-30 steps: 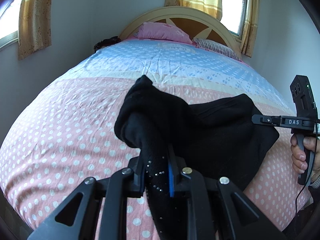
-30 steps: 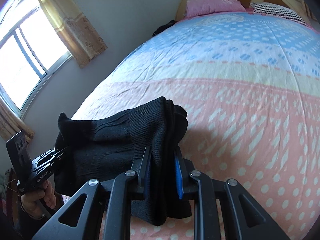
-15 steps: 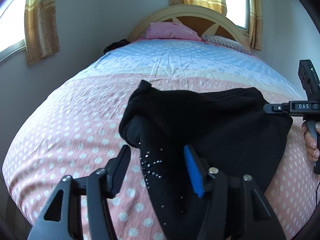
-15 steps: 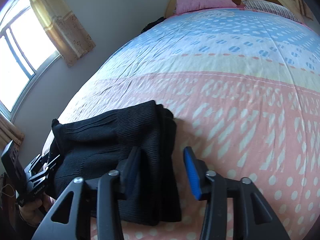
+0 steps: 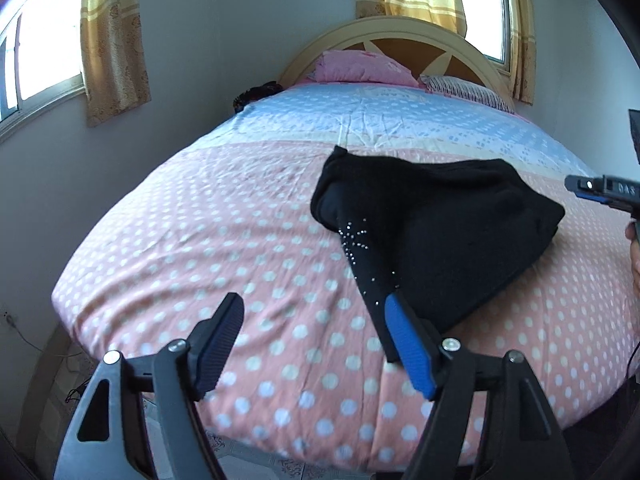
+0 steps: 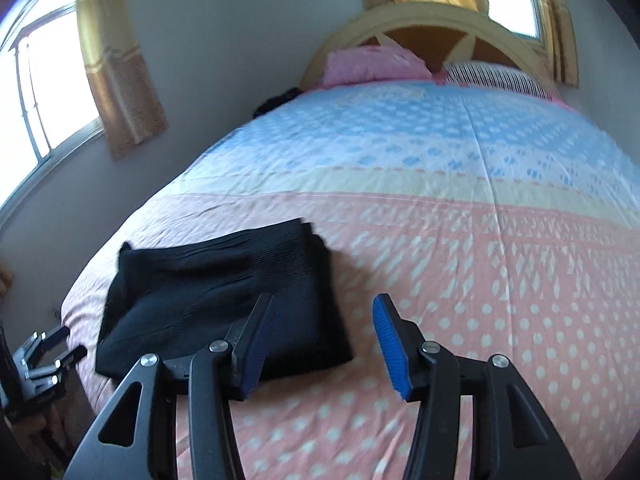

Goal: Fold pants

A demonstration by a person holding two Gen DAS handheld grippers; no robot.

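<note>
Landmark: bed (image 5: 240,216) with a pink polka-dot and blue patterned cover, arched headboard (image 5: 396,32) at the far end.
Pants: black pants (image 5: 440,232), folded into a compact bundle, lying flat on the pink part of the cover near the foot of the bed; one narrow strip with small shiny studs trails from the bundle toward the foot edge. In the right wrist view the pants (image 6: 224,304) show ribbed knit and stacked layers.
Left gripper: left gripper (image 5: 314,340) released, jaws spread wide, nothing between them; its blue pad sits just beside the studded strip, contact cannot be told.
Right gripper: right gripper (image 6: 322,344) released, jaws wide apart, empty; the bundle's near corner lies beyond its left finger.
Pillows: pink pillow (image 5: 360,66) and striped pillow (image 5: 464,88) against the headboard, well apart from the pants.
Windows: curtains (image 5: 114,36) hang at the wall beside the bed.
</note>
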